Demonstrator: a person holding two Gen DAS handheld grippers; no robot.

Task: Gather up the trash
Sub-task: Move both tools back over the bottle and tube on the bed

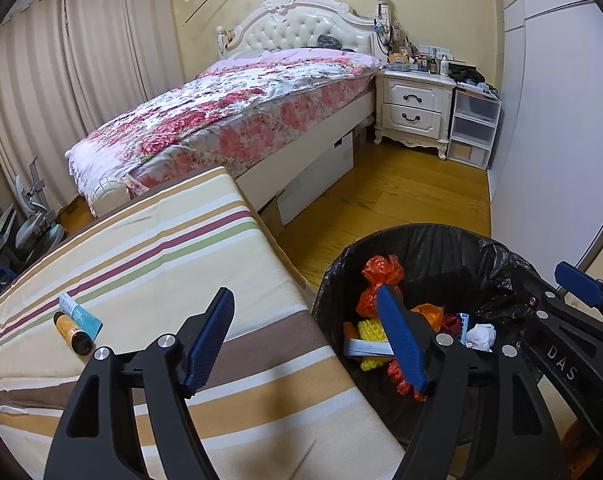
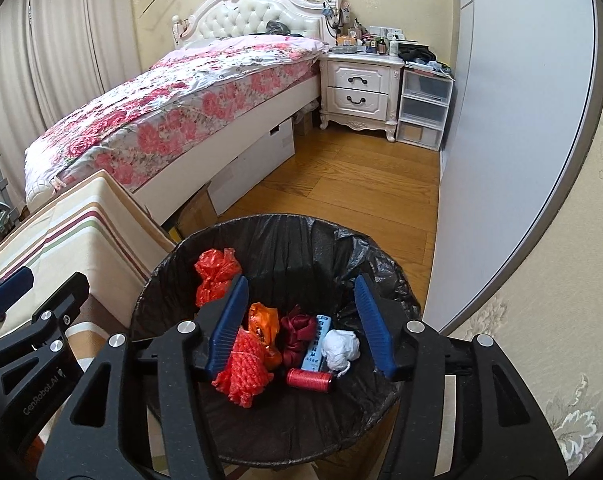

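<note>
Both the left hand-held gripper (image 1: 305, 340) and the right hand-held gripper (image 2: 301, 326) are released and empty. A tube (image 1: 81, 314) and small bottle (image 1: 73, 332) remain on the striped desk (image 1: 161, 248), left of the bin (image 2: 277, 240). The bottle is best grasped across its body, then carried right over the rim.

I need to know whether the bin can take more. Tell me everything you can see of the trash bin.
The trash bin is round, lined with a crinkled black plastic bag folded over its rim. It stands upright on the wooden floor, beside the striped surface. Inside lie red and orange plastic bags, a white paper wad, a red spool, a light blue packet, dark red fabric and something yellow. Much liner wall still shows above the pile.
</note>
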